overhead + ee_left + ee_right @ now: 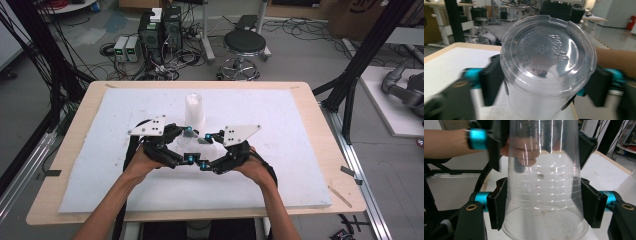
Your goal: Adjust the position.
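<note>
A clear plastic cup (196, 143) with a clear lid (547, 50) hangs between my two grippers over the middle of the white mat. In the right gripper view my right gripper (545, 206) is shut on the cup (544, 182), both pads pressed on its wall near the base. My left gripper (545, 83) stands around the cup just under the lid, its pads blurred and slightly off the wall. Seen from the right gripper view, the left gripper (540, 143) shows a gap on one side. From above, the left gripper (190, 145) and right gripper (205, 150) meet tip to tip.
A stack of whitish cups (194, 111) stands upright just behind the grippers. The white mat (280, 165) covers most of the wooden table (330, 130). A stool (244, 45) and computer boxes (160, 30) sit on the floor beyond the far edge.
</note>
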A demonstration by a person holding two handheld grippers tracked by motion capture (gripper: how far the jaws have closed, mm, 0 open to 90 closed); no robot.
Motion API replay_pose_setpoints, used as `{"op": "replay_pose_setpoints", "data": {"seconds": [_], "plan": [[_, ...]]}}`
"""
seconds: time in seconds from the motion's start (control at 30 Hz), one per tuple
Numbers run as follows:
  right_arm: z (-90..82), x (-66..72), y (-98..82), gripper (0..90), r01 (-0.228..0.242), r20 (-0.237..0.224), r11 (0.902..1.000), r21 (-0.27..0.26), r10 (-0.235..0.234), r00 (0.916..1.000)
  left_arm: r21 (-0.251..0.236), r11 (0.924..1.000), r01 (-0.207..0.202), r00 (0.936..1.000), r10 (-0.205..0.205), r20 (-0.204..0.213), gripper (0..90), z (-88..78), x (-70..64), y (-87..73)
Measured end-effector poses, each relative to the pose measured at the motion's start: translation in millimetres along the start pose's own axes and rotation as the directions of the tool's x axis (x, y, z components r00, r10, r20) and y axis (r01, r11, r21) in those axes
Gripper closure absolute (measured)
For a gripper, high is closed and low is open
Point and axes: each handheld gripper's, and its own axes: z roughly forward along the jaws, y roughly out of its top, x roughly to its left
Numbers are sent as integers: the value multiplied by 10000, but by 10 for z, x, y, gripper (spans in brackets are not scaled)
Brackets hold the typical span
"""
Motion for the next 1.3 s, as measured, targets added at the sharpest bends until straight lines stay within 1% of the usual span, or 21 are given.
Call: {"op": "replay_pose_setpoints", "data": {"seconds": [0.03,0.1,0.27,0.33,0.4,0.47,0.53,0.57,0.63,0.67,0.7,0.73,0.83,0.93,0.97,1.0,1.03,1.1,1.23,1.27,1.3], "plan": [[-3,-9,-2,328,72,33,10000,-29,-71,10000,47,10000,-7,10000,7,-57,127,-2,0,-1],[-11,-7,-2,329,-43,33,10000,-4,43,10000,108,9999,-14,9999,16,-104,106,-13,1,-2],[-15,-12,-8,328,-75,30,9999,82,74,10000,126,9999,-31,9999,33,-159,103,-45,2,2],[-22,-19,-11,327,-42,107,9999,124,41,9999,290,9996,-22,9999,27,-170,103,-71,-2,3],[-32,-18,-14,326,-98,134,9993,350,94,9999,703,9975,-105,9999,111,-78,104,-116,-6,-3],[-61,-13,-5,327,97,179,9946,1029,-116,9998,1235,9922,-175,9996,202,-213,103,-158,-13,-14],[-87,-11,13,327,-9,91,9901,1403,-4,10000,1744,9846,-145,9992,206,-333,103,-190,-2,-14],[-100,-16,29,326,-15,67,9864,1645,4,10000,2098,9776,-139,9989,231,-413,103,-203,1,-5],[-113,-18,67,327,-51,16,9745,2241,48,10000,2849,9585,-105,9982,267,-530,103,-210,-2,24],[-119,-17,87,327,-58,-30,9662,2576,68,10000,3276,9447,-153,9979,349,-542,104,-212,-3,45],[-118,-19,108,327,-37,-61,9559,2937,57,10000,3738,9272,-243,9976,470,-517,105,-216,-1,72],[-115,-22,131,327,-54,-76,9432,3323,84,9999,4067,9133,-208,9980,434,-463,105,-214,-2,95],[-96,-44,196,326,-208,-213,8974,4408,336,9992,5126,8586,-85,9991,283,-308,107,-196,6,164],[-63,-61,258,326,-310,-357,8408,5405,598,9976,6132,7899,-72,9984,399,-396,106,-163,19,213],[-50,-64,278,327,-316,-387,8236,5663,649,9971,6463,7630,-117,9983,461,-364,107,-157,30,227],[-38,-72,296,327,-276,-437,8092,5869,658,9969,6683,7439,-105,9977,524,-426,107,-150,36,232],[-24,-73,315,327,-263,-443,7963,6043,666,9968,6796,7336,-45,9970,561,-539,107,-146,42,234],[-8,-80,356,328,-170,-525,7822,6228,635,9966,6883,7254,69,9971,474,-600,107,-151,59,236],[8,-88,408,328,-152,-581,7683,6399,681,9960,6951,7188,61,9973,465,-568,108,-153,73,232],[13,-92,413,328,-165,-549,7658,6429,676,9962,6905,7233,94,9975,420,-575,108,-145,68,229],[20,-93,414,328,-141,-600,7631,6461,692,9958,6981,7160,34,9979,424,-483,108,-136,70,238]]}}
